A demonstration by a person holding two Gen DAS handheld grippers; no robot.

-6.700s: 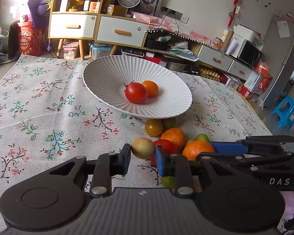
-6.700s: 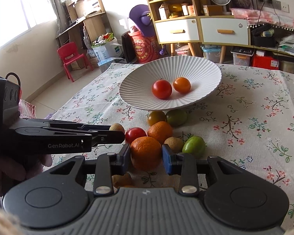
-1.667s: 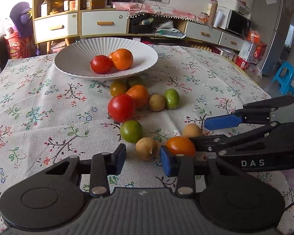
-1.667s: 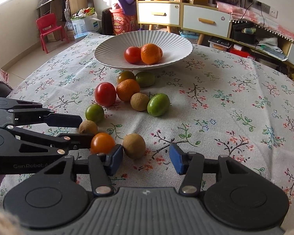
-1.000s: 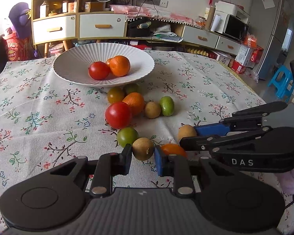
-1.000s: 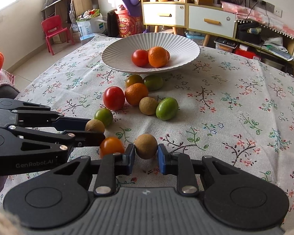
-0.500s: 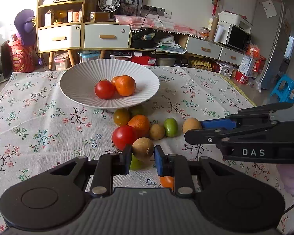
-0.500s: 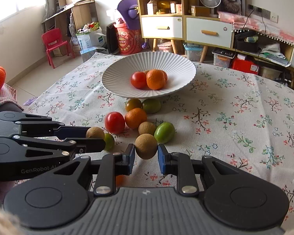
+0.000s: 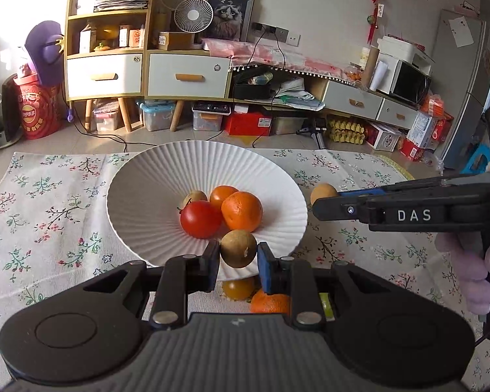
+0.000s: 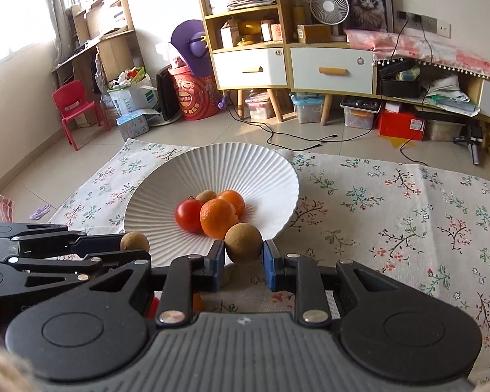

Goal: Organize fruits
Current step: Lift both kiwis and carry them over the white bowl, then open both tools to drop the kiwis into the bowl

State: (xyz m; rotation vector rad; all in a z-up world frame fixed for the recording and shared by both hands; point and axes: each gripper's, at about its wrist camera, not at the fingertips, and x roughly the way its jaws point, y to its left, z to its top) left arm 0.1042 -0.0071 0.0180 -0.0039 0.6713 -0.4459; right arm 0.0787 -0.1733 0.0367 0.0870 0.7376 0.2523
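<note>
Tilted down over a white bowl [image 9: 147, 196] on a flowered tablecloth [image 9: 49, 215], left gripper [image 9: 238, 258] and right gripper [image 10: 244, 254], each clamped on a brown fruit [image 9: 238, 248], cluttered shelves [image 9: 107, 32] beyond.

Orange fruit [image 9: 270, 303] and green fruit [image 9: 323, 303] mostly hidden behind left gripper [image 9: 238, 263] fingers [image 9: 267, 269].

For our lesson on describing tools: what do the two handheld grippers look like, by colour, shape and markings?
Both are black plastic. The left gripper has round-lobed linkage arms, silver rivets, a ribbed grey body and blue finger pads. The right gripper matches it and carries white "DAS" lettering on its side.
</note>
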